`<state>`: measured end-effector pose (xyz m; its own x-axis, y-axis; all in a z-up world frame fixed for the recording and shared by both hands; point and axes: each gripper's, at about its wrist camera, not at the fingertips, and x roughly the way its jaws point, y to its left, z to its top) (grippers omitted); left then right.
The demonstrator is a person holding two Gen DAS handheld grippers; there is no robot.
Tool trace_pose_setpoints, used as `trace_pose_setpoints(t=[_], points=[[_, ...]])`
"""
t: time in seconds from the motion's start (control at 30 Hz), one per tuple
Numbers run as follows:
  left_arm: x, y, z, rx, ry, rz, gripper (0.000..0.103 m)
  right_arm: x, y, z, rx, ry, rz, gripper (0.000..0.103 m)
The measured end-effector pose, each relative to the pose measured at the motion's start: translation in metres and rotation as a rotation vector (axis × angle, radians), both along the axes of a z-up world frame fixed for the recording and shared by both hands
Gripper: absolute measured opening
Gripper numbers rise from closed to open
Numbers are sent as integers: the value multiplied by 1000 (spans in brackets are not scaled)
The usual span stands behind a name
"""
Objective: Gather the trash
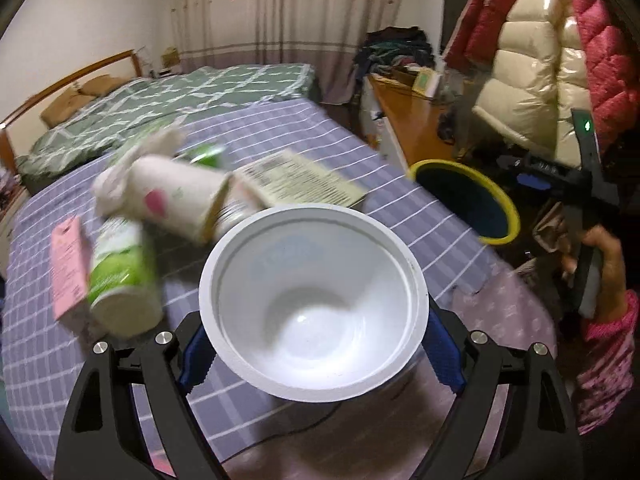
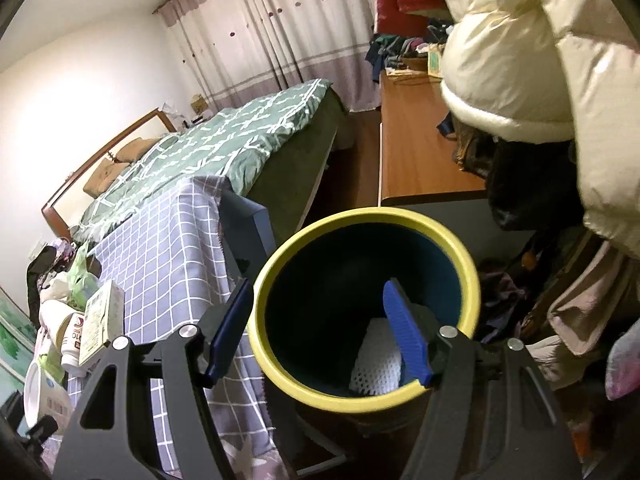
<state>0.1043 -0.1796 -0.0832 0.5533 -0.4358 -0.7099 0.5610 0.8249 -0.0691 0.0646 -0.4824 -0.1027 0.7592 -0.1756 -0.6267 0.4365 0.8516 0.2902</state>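
A white plastic bowl (image 1: 316, 300), empty and mouth-up, sits clamped between the blue pads of my left gripper (image 1: 320, 354), one pad on each side of its wall below the rim. It hangs just above the checked tablecloth (image 1: 280, 136), at the near edge of the table.

Beyond it on the cloth lies the rest of the litter: a paper cup (image 1: 176, 200) tipped on its side with tissue stuffed at its far end, a green-and-white bottle (image 1: 120, 276) lying beside a pink card (image 1: 68, 264), and a flat printed box (image 1: 304, 180) behind the bowl's rim.

The yellow-rimmed bin (image 2: 364, 300) stands off the table's corner, to the right of the bowl and lower than the tabletop. My right gripper (image 2: 320, 332) grasps it: one blue pad is outside the rim, the other inside the dark well, where a piece of white netting (image 2: 376, 360) already lies. The pads seem to pinch the rim wall, though I cannot see the contact cleanly.

So the bowl has to travel rightward and slightly away from me, across the table's edge, to reach the bin's mouth. My left hand carries it; my right hand (image 1: 600, 272), seen at the far right on its handle, is the one nearer the bin and, I judge, steadies it. The mouth faces up and looks wide enough for the bowl.
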Motion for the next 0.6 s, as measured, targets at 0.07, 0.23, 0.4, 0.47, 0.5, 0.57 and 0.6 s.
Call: trace_pose_setpoints(t=[0.07, 0.23, 0.4, 0.47, 0.5, 0.57, 0.6], points=[[6, -18, 5, -12, 11, -42, 86, -8, -4, 3, -12, -7, -17, 64], [17, -75, 10, 11, -9, -155, 86, -33, -17, 7, -41, -25, -74, 65], [31, -150, 4, 15, 39, -291, 86, -51, -23, 9, -81, -21, -114, 66], [35, -181, -1, 31, 39, -334, 86, -59, -26, 11, -96, -30, -143, 66], [39, -195, -3, 39, 45, -348, 86, -64, -30, 13, -104, -36, -159, 66], [49, -220, -10, 43, 68, -368, 86, -70, -33, 15, -113, -41, -178, 66], [55, -233, -12, 44, 83, -372, 86, -73, -36, 15, -115, -42, -183, 67]])
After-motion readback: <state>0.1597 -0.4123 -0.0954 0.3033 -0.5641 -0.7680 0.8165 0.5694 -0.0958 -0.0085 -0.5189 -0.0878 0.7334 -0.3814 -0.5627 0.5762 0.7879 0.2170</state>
